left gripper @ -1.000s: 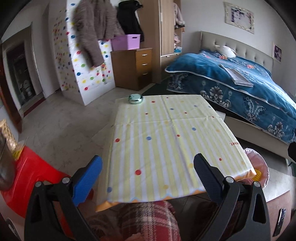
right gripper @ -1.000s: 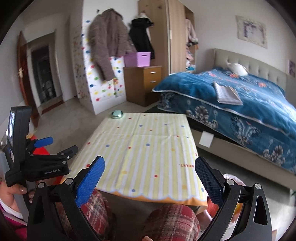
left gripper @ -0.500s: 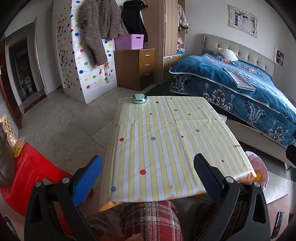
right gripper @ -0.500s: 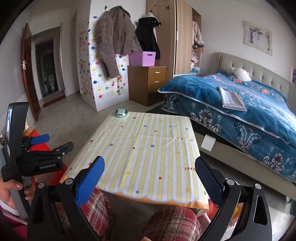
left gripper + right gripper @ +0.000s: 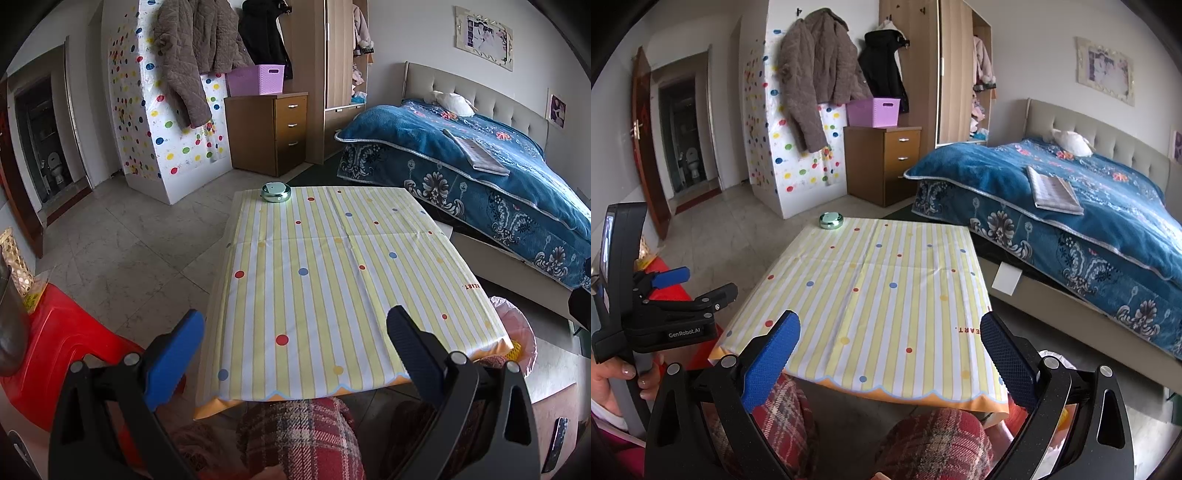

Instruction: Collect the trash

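A low table under a yellow striped, dotted cloth (image 5: 332,280) (image 5: 886,295) stands in front of me. The only thing I see on it is a small round green tin (image 5: 276,192) (image 5: 831,220) at its far left corner. A bin lined with a pink bag (image 5: 515,332) (image 5: 1054,360) sits on the floor by the table's near right corner. My left gripper (image 5: 295,328) (image 5: 709,282) hovers open over the near edge, holding nothing. My right gripper (image 5: 890,332) is also open and holds nothing.
A red plastic stool (image 5: 55,339) is at the near left. A bed with a blue blanket (image 5: 480,177) runs along the right, with a white card (image 5: 1006,280) on the floor below it. Plaid-clad knees (image 5: 934,443) sit under the near table edge. Bare tiled floor (image 5: 129,240) lies to the left.
Both views have shifted slightly, with the room looking more level and the table a little farther off. Both grippers stay open and nothing on the table has moved.
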